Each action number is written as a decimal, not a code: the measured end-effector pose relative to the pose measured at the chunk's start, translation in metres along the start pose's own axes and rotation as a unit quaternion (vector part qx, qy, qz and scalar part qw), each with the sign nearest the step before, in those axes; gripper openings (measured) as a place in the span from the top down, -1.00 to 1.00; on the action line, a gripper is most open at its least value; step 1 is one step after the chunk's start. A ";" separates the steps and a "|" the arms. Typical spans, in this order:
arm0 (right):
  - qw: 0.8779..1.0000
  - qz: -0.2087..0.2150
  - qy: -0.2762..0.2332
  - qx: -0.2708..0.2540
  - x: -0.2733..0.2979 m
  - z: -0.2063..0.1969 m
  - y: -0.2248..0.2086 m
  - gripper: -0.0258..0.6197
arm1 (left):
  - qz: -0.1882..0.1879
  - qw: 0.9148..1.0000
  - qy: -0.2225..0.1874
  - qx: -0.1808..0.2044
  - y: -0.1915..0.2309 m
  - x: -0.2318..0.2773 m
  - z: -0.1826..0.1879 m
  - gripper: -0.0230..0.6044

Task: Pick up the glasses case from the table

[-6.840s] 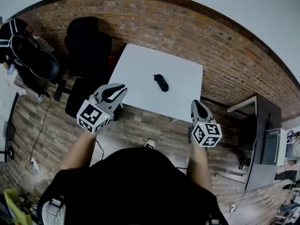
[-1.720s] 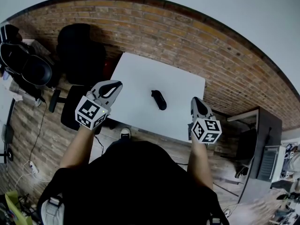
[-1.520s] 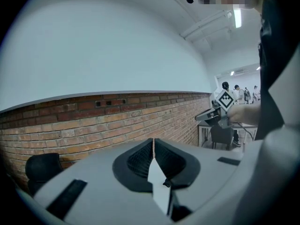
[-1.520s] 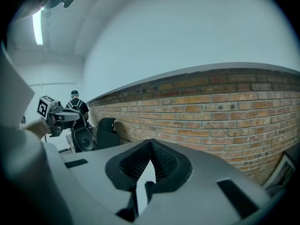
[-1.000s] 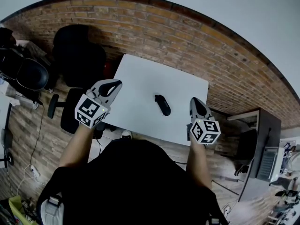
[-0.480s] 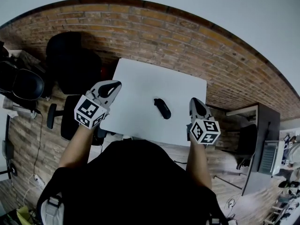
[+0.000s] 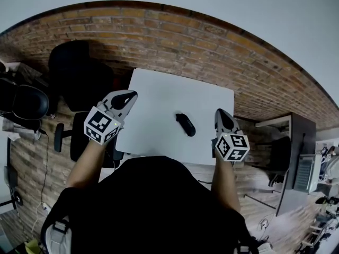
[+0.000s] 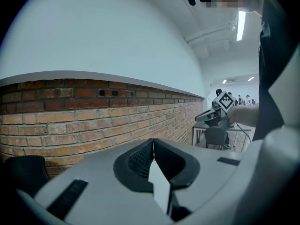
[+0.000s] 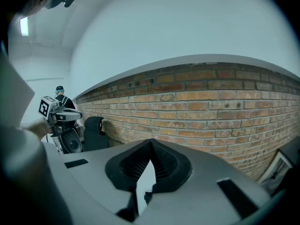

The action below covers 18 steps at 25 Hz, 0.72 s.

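The glasses case [image 7: 185,124] is a dark oblong lying near the middle of the white table [image 7: 159,89], with nothing on it. My left gripper [image 7: 126,96] hovers over the table's left edge, left of the case and apart from it. Its jaws meet at the tips [image 8: 153,142] with nothing between them. My right gripper [image 7: 223,114] is held over the table's right edge, right of the case, also shut and empty [image 9: 151,142]. Both gripper views look over the table at the brick wall, and the case is hidden in them.
A black office chair [image 7: 78,75] stands left of the table, and another chair [image 7: 24,100] is at the far left. A dark desk [image 7: 297,152] stands at the right. The brick wall [image 7: 175,33] runs behind the table.
The person has stepped closer: the table's near edge now lies under the body. Both grippers have moved forward over the table's sides, and the case has not moved.
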State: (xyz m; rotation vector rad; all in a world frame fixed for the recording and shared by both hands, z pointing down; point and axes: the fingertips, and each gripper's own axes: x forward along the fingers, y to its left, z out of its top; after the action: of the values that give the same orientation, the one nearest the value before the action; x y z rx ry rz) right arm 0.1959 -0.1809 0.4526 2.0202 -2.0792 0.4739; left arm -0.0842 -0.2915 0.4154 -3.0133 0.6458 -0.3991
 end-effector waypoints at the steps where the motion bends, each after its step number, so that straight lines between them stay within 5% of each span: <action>1: 1.000 -0.001 -0.001 -0.001 0.002 0.001 0.002 0.87 | -0.003 1.000 0.000 0.000 0.003 0.001 0.000 0.89; 18: 0.999 -0.034 -0.006 0.008 0.011 0.010 0.019 0.87 | -0.040 0.999 -0.001 0.006 0.032 0.005 -0.006 0.89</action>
State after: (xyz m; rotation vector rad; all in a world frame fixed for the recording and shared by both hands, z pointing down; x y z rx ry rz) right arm 0.1773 -0.1948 0.4463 2.0994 -2.0131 0.4708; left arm -0.0940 -0.3223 0.4201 -3.0355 0.5217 -0.3999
